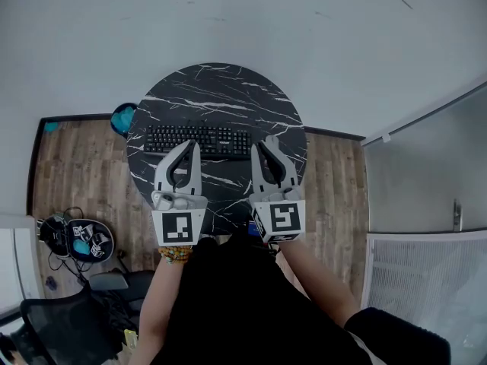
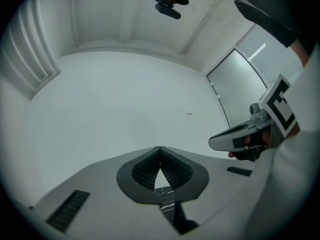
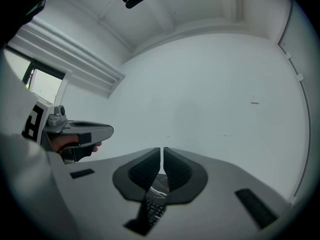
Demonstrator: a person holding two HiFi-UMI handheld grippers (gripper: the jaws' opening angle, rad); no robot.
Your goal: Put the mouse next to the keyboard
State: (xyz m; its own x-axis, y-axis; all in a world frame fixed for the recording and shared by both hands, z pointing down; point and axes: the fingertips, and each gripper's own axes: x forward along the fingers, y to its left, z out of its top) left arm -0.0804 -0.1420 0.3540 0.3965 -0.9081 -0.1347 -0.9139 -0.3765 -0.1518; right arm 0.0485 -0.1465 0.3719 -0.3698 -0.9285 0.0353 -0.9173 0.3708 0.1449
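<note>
2 grippers were held level over the near half of the round, black, white-veined table (image 1: 221,90). The left gripper (image 1: 191,144) had its ribbed pads (image 2: 145,170) touching at the tips, and the right gripper (image 1: 268,139) was all but closed. Both were empty. No mouse showed in any view; only the flat black keyboard (image 1: 198,140) lay there. A mouse would likely be light, hard, smooth plastic, best pinched across its sides.
</note>
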